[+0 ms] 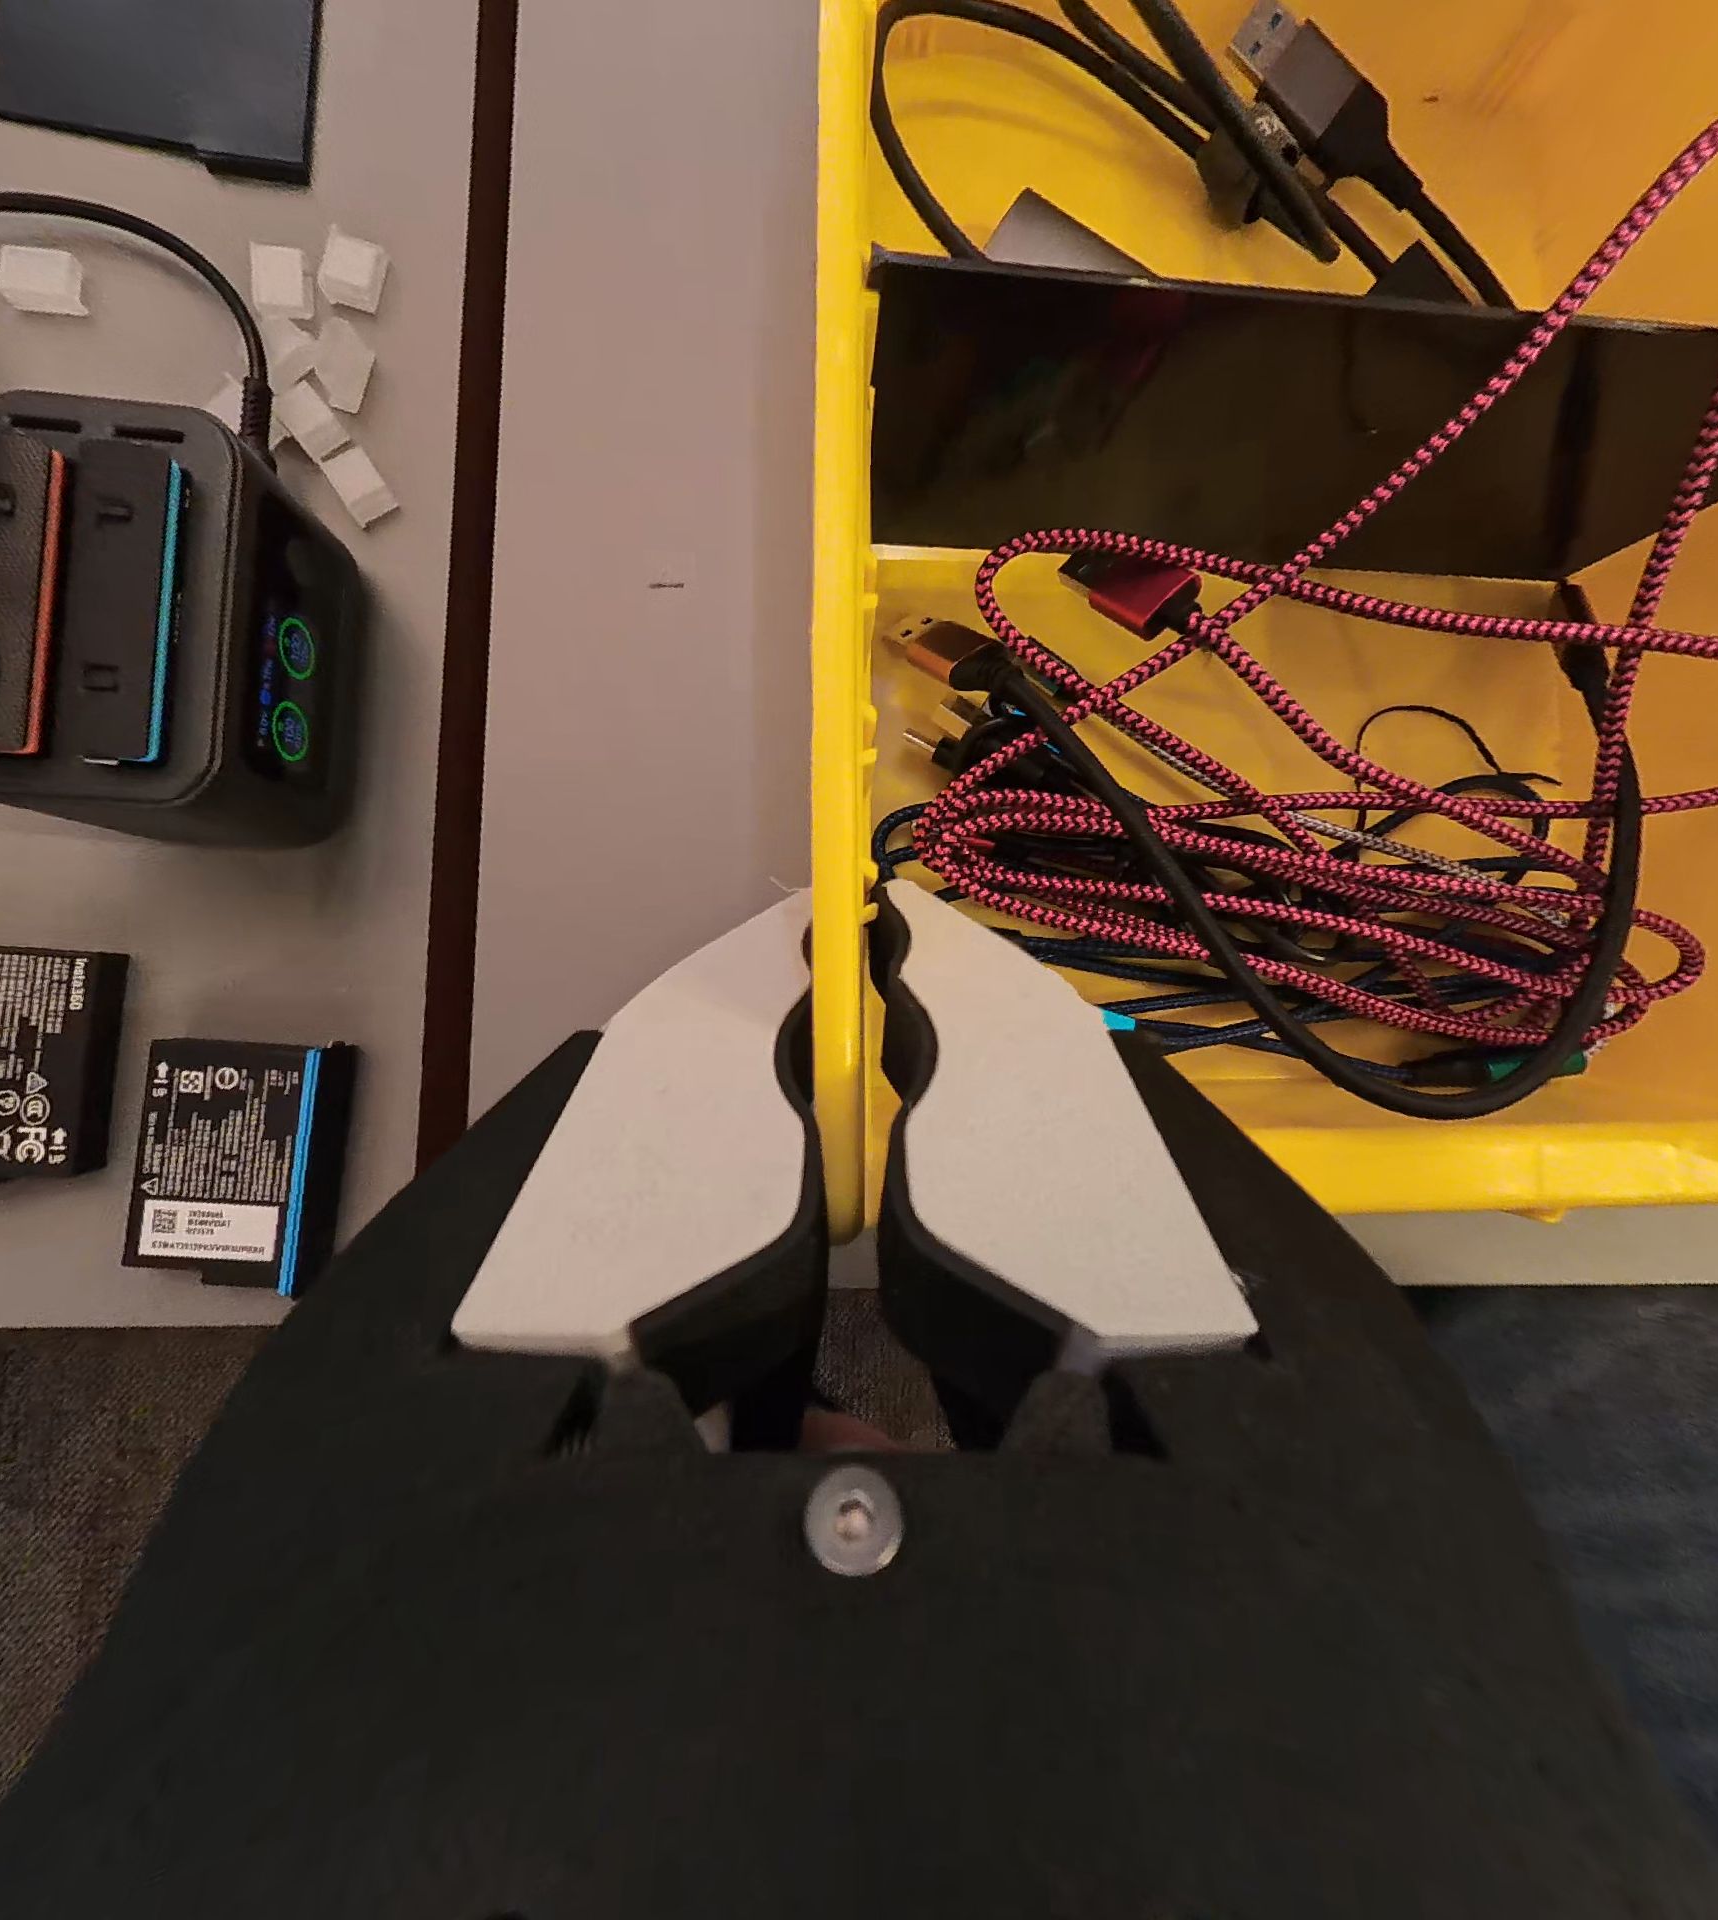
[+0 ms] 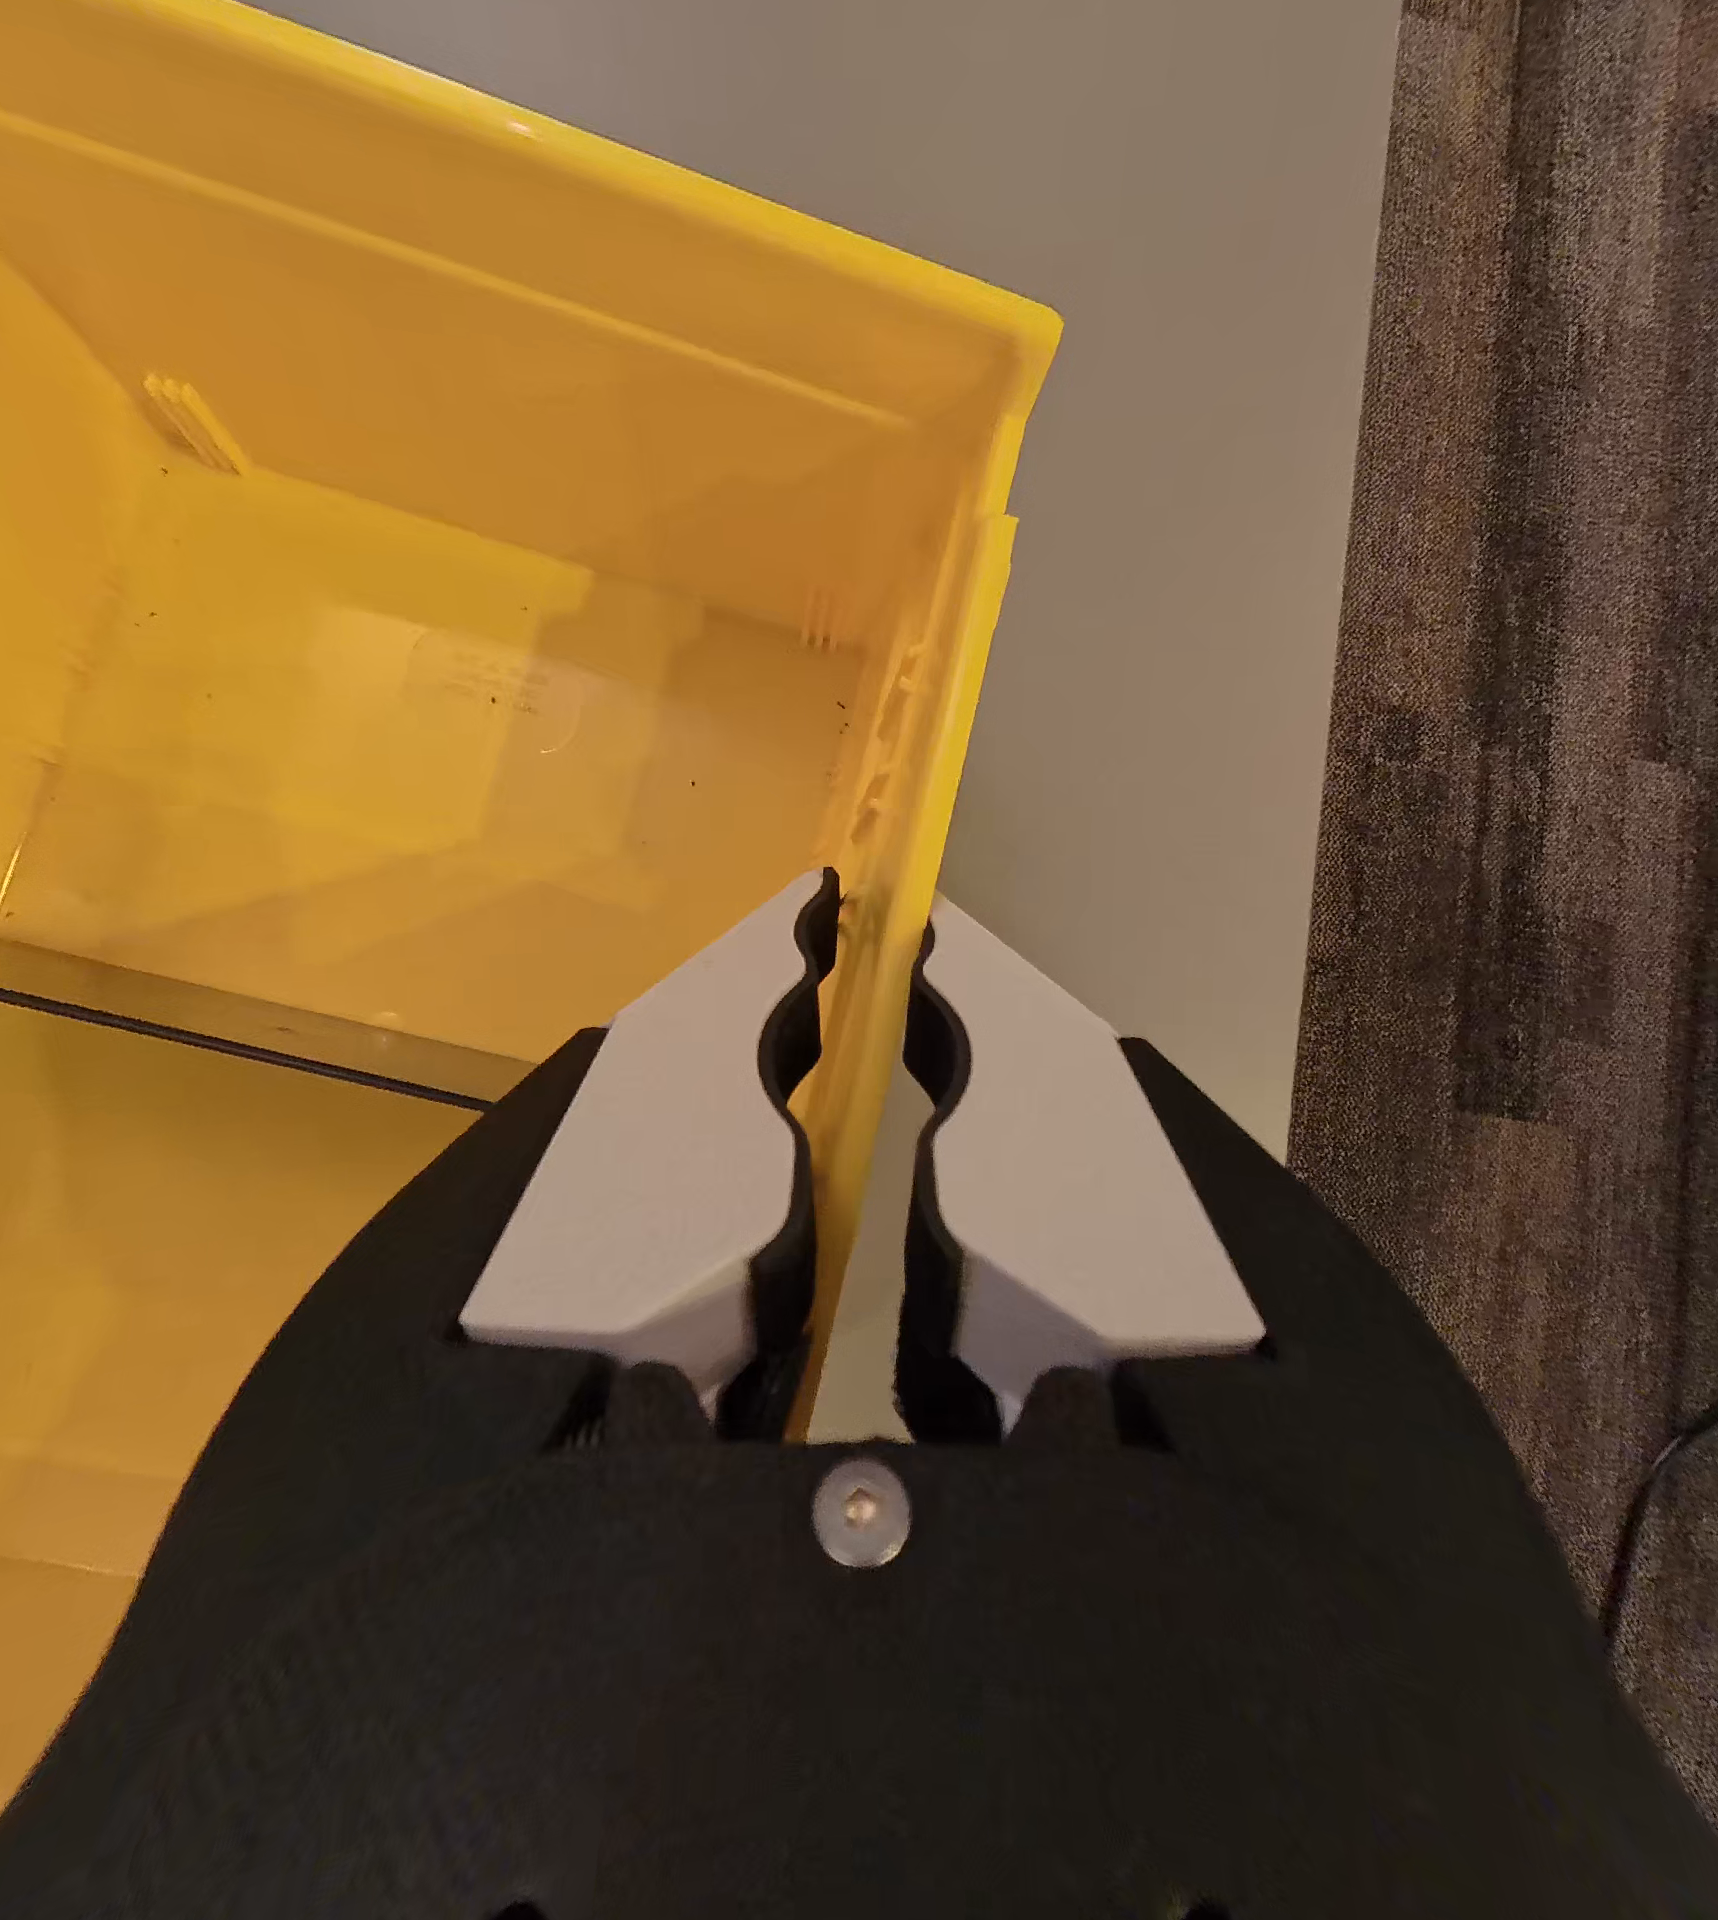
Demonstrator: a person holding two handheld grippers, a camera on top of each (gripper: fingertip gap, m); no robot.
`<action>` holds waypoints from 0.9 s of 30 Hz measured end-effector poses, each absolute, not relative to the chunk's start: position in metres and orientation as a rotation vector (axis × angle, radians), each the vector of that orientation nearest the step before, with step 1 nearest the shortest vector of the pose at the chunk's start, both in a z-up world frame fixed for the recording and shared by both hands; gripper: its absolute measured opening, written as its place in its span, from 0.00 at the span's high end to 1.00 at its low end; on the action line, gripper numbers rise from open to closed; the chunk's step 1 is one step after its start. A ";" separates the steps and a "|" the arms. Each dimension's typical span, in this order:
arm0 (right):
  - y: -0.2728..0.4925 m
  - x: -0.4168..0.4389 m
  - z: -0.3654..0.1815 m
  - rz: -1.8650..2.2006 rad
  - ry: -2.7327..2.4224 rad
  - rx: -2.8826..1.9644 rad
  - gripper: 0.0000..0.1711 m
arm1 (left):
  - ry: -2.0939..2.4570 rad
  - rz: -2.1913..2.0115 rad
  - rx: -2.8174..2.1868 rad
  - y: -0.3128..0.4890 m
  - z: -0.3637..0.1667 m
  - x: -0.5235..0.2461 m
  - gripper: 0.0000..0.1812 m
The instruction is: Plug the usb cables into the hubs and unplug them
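- The left gripper (image 1: 847,914) is seen clenched on the left side wall of the yellow bin (image 1: 839,416), one finger outside and one inside the wall.
- The right gripper (image 2: 878,899) is likewise clamped on the bin's right side wall (image 2: 948,727), near its front corner.
- The usb cables (image 1: 1302,831) are found inside the bin, in the compartment nearest the tabletop's front edge: a pink-and-black braided cable tangled with black and dark blue ones. Further black cables (image 1: 1281,114) lie beyond the black divider (image 1: 1250,416).
- No hub can be identified with certainty; a dark charging case (image 1: 159,603) and loose batteries (image 1: 231,1164) lie towards the tabletop's left edge.
- Handling is judged as follows: the cables are light, limp and prone to snagging on each other; the rigid plug housings, such as the red connector (image 1: 1141,597), are the recommended point of hold.
- The bin is judged stiff, light and smooth-walled; slippage is possible.
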State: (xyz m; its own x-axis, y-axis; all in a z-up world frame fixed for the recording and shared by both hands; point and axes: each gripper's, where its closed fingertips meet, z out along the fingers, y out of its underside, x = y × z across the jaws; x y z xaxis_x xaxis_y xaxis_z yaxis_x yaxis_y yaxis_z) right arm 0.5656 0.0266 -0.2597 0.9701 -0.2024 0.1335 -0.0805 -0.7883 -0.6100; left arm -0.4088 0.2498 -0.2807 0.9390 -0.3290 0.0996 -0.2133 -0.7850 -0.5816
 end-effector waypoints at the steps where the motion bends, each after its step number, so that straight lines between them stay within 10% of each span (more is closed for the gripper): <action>1: 0.027 0.566 -0.260 -0.254 0.189 -2.475 0.95 | 0.381 -0.266 -2.500 0.250 -0.280 -0.409 0.98; 6: 0.027 0.570 -0.236 -0.342 0.129 -2.401 0.77 | 0.277 -0.234 -2.405 0.256 -0.257 -0.419 0.73; 16: 0.066 0.411 -0.102 -0.340 -0.271 -2.048 0.61 | 0.776 -0.318 -1.999 0.238 -0.146 -0.242 0.64; 27: 0.105 0.137 -0.169 0.262 -0.632 -1.994 0.37 | 1.420 -0.553 -1.953 0.159 -0.241 -0.001 0.45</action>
